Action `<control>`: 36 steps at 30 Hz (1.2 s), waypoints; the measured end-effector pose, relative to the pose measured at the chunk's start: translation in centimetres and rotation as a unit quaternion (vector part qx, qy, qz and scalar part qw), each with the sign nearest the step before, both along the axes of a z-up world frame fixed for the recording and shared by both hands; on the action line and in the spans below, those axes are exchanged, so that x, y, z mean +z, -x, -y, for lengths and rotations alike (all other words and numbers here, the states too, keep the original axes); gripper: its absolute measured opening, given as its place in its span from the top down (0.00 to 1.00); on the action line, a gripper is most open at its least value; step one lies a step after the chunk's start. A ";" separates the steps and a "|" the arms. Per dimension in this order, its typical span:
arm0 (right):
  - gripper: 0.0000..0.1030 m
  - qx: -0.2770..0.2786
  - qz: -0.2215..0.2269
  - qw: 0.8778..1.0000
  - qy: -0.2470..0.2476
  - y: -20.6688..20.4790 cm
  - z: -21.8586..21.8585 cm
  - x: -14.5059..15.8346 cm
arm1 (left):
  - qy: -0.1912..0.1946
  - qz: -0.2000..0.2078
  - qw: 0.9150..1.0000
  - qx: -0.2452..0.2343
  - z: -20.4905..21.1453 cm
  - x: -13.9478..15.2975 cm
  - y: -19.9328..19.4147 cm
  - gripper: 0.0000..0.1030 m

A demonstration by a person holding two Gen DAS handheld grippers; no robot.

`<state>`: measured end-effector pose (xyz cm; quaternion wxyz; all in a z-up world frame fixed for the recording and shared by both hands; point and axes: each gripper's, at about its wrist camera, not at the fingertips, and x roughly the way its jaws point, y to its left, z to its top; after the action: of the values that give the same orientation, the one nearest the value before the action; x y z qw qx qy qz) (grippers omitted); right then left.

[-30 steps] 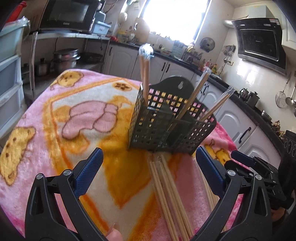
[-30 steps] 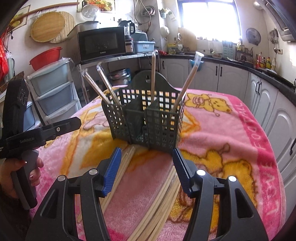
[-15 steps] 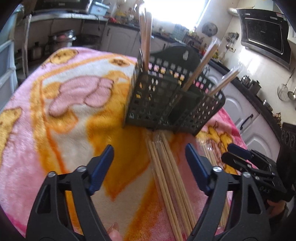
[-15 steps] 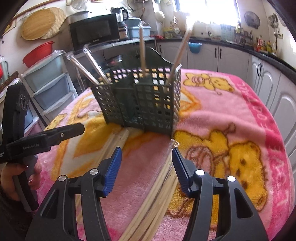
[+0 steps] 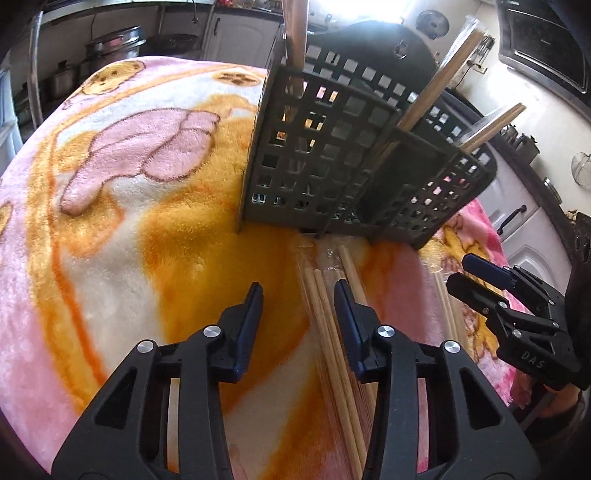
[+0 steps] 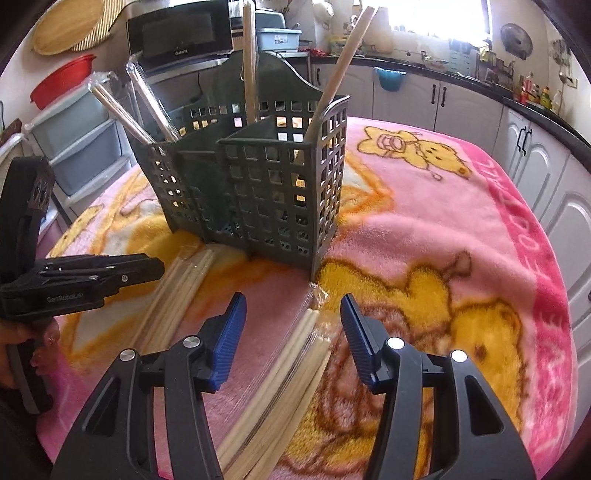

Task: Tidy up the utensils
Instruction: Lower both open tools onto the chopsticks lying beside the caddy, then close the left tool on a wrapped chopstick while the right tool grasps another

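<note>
A dark green lattice utensil caddy (image 5: pixel 332 162) (image 6: pixel 258 192) stands on the pink and orange blanket (image 5: pixel 129 221) with several wrapped chopstick pairs upright in its compartments. A bundle of wrapped chopsticks (image 5: pixel 332 332) lies in front of it; my left gripper (image 5: pixel 298 299) is open, its jaws straddling the bundle's near strands. A second bundle (image 6: pixel 295 354) lies under my right gripper (image 6: pixel 293 310), which is open just above it. Each gripper shows in the other's view, the right (image 5: pixel 517 317) and the left (image 6: pixel 74 280).
The blanket (image 6: pixel 461 221) covers a table with edges close on all sides. White kitchen cabinets (image 6: pixel 461 99) and a dark counter run behind. A microwave (image 6: pixel 181 33) on a rack and plastic drawers (image 6: pixel 74 147) stand at the left.
Both grippers have moved down and forward toward the chopstick bundles by the caddy. The left gripper's jaws have narrowed around its bundle. The right gripper stays wide open.
</note>
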<state>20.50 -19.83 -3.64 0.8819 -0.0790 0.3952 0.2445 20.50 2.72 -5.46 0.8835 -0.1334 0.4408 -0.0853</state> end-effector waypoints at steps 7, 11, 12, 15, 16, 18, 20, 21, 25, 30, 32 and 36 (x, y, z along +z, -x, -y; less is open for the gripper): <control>0.56 0.001 -0.021 1.000 0.008 -1.9 -0.5 -1.0 | -0.010 -0.006 1.000 0.006 0.4 -0.5 -1.3 0.68; 0.59 -0.004 -0.040 0.999 0.007 -3.0 -0.8 -1.7 | -0.007 -0.006 1.000 0.011 0.2 -0.7 -1.7 0.70; 0.61 -0.005 -0.042 0.999 0.006 -3.1 -0.9 -1.8 | -0.005 -0.007 1.000 0.013 0.1 -0.7 -1.8 0.70; 0.65 -0.006 -0.048 0.999 0.006 -3.6 -1.1 -2.2 | -0.002 -0.007 1.000 0.015 0.0 -0.8 -1.9 0.70; 0.67 -0.006 -0.050 0.999 0.005 -3.6 -1.2 -2.3 | -0.002 -0.007 1.000 0.016 0.0 -0.9 -1.7 0.70; 0.72 -0.008 -0.051 0.999 0.004 -3.6 -1.2 -2.4 | -0.002 -0.007 1.000 0.017 -0.1 -0.7 -2.1 0.70; 0.78 -0.007 -0.051 0.999 0.003 -3.7 -1.2 -2.4 | -0.006 -0.007 1.000 0.016 0.0 -0.8 -2.5 0.70; 0.83 -0.006 -0.051 0.999 0.001 -3.6 -1.1 -2.4 | -0.006 -0.008 1.000 0.016 0.0 -0.7 -2.7 0.71; 0.89 0.003 -0.049 0.999 -0.005 -3.0 -1.3 -2.2 | -0.010 -0.009 1.000 0.018 0.0 -1.0 -3.0 0.76; 0.90 0.016 -0.040 0.999 -0.019 -2.0 -1.9 -1.1 | -0.001 -0.012 1.000 0.020 -0.7 -1.2 -3.3 0.83; 0.91 0.024 -0.035 0.999 -0.026 -1.4 -2.1 -0.5 | 0.008 -0.014 1.000 0.021 -1.1 -1.3 -3.3 0.86; 0.92 0.038 -0.024 0.998 -0.044 -0.4 -2.4 0.9 | 0.022 -0.018 0.999 0.019 -1.8 -1.4 -3.3 0.89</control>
<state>20.94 -17.39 -2.71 0.8647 -0.0492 0.4022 0.2967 23.78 4.54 -6.83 0.8739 -0.1631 0.4516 -0.0761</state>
